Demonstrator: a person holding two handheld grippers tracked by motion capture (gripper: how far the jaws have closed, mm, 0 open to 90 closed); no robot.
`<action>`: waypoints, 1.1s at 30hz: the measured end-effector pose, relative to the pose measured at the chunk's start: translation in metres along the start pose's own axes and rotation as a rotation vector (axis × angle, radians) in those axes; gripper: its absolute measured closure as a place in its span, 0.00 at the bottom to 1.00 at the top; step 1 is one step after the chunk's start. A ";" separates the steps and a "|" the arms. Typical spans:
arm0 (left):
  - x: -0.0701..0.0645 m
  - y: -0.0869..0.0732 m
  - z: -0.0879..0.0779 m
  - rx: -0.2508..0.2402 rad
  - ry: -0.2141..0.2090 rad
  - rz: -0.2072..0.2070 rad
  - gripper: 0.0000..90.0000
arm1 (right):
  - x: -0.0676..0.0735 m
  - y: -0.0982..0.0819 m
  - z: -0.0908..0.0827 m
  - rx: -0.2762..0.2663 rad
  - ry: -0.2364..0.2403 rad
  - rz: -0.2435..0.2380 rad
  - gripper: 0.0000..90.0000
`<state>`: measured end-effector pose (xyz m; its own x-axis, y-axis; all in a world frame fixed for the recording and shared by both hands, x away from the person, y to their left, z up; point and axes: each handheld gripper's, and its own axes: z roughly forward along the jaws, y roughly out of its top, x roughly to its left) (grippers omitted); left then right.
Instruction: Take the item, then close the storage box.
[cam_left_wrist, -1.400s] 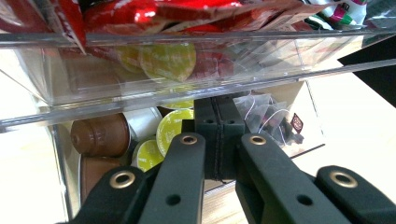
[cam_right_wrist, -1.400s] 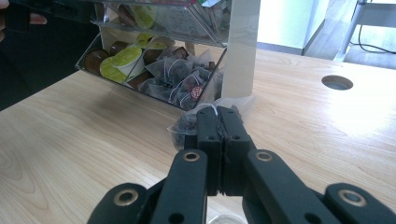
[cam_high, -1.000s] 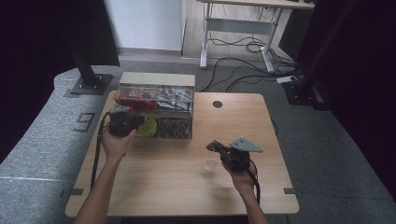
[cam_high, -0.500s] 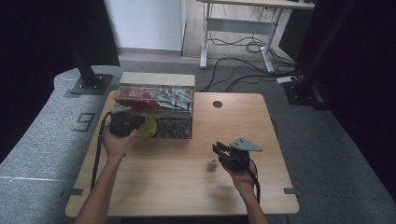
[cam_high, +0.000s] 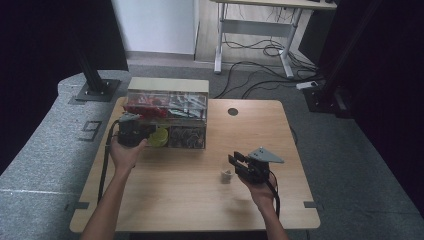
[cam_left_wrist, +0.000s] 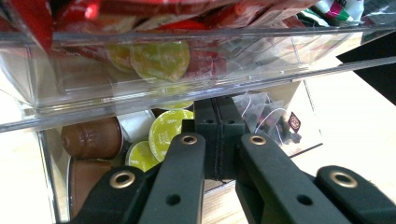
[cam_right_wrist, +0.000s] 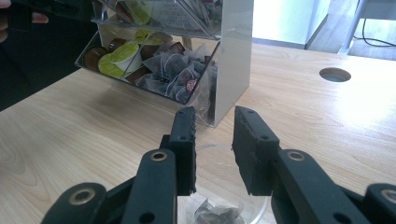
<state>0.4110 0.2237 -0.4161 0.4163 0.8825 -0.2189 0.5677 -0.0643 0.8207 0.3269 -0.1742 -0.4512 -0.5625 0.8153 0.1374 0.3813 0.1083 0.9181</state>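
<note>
While the wooden table (cam_high: 190, 195) carries everything in the scene, its largest load is a clear plastic organizer (cam_high: 167, 117) set toward the far left, its upper shelf packed with red and foil packets and its lower bins tilted outward. Coffee pods (cam_right_wrist: 116, 58), brown and green-lidded, are seen in the left lower bin, and tea bags (cam_right_wrist: 170, 70) in the right one. A round cable hole (cam_high: 233, 111) is cut into the tabletop to the right of the organizer.

At the front of the pod bin, the left gripper (cam_high: 131, 134) is held by the left hand, and its 2 jaws are pressed flat together with nothing visibly caught between them (cam_left_wrist: 218, 135).

Nearer the front of the table, well apart from the organizer, a small clear cup (cam_high: 227, 175) is stood upright, and a tea bag (cam_right_wrist: 217, 215) is seen lying inside it. The right gripper (cam_right_wrist: 212, 149) is held directly over this cup with its jaws parted narrowly; they have just been opening, and neither pad is pressed on the cup's rim.
</note>
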 end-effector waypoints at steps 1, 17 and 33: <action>0.000 -0.001 0.000 0.000 0.000 0.000 1.00 | 0.000 0.000 0.000 -0.001 0.002 0.000 0.76; 0.001 -0.008 -0.001 0.006 -0.001 -0.003 1.00 | 0.000 -0.003 -0.001 0.011 0.011 -0.004 0.76; 0.002 -0.023 -0.003 0.020 -0.012 -0.005 1.00 | -0.003 -0.007 -0.001 0.024 0.006 -0.002 0.76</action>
<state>0.3967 0.2283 -0.4336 0.4218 0.8773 -0.2291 0.5835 -0.0692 0.8091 0.3252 -0.1776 -0.4582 -0.5674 0.8118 0.1377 0.3977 0.1238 0.9091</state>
